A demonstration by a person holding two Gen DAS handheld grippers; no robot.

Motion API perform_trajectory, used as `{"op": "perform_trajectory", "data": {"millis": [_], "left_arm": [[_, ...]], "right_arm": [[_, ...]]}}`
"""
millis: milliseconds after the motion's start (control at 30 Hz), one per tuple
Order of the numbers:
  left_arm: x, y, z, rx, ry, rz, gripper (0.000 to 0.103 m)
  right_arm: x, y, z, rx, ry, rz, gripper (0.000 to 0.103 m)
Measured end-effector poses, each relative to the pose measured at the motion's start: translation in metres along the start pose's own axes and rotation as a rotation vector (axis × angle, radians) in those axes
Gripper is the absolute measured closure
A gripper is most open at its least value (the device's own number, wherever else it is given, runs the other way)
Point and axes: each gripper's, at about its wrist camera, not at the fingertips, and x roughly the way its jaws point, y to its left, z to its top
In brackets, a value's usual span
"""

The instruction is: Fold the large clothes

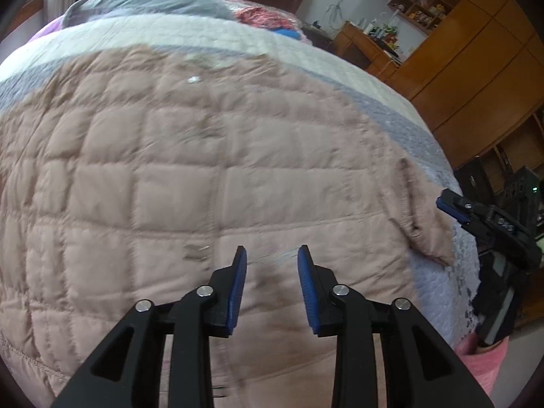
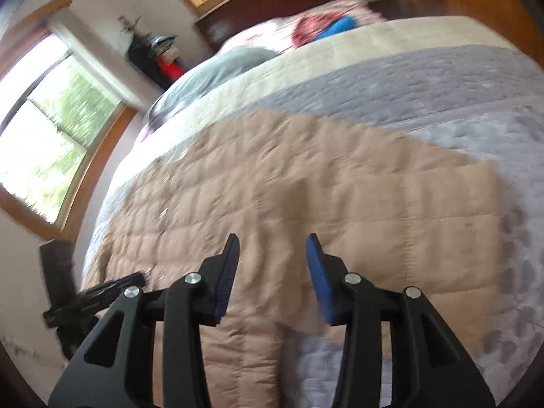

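A large quilted pinkish-beige jacket (image 1: 176, 176) lies spread flat on the bed, also filling the middle of the right wrist view (image 2: 306, 197). One sleeve (image 1: 425, 217) sticks out toward the bed's right side. My left gripper (image 1: 272, 255) hovers over the jacket's near part, jaws apart, nothing between the blue pads. My right gripper (image 2: 272, 243) hangs over the jacket's near edge, jaws apart and empty; it also shows at the right edge of the left wrist view (image 1: 455, 205). The left gripper appears as a dark shape at the lower left of the right wrist view (image 2: 102, 292).
The bed carries a grey, lavender and cream quilted bedspread (image 2: 442, 78). Pillows and folded cloth (image 1: 163, 0) lie at its head. Wooden wardrobes and a cluttered desk (image 1: 452, 51) stand to the right; windows (image 2: 44, 129) line the wall on the left.
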Motion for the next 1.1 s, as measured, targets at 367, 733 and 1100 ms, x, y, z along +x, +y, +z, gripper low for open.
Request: {"op": "perform_trajectory", "data": {"millis": [367, 733, 1100], "left_arm": [[0.042, -0.140, 0.031, 0.181, 0.015, -0.151, 0.040], [0.086, -0.170, 0.036, 0.180, 0.081, -0.142, 0.102], [-0.036, -0.074, 0.042, 0.101, -0.185, -0.101, 0.102]], "right_arm": [[-0.065, -0.089, -0.010, 0.265, -0.191, -0.322, 0.068], [-0.061, -0.107, -0.010, 0.268, -0.181, -0.284, 0.068], [-0.038, -0.062, -0.010, 0.171, -0.120, -0.100, 0.068]]}}
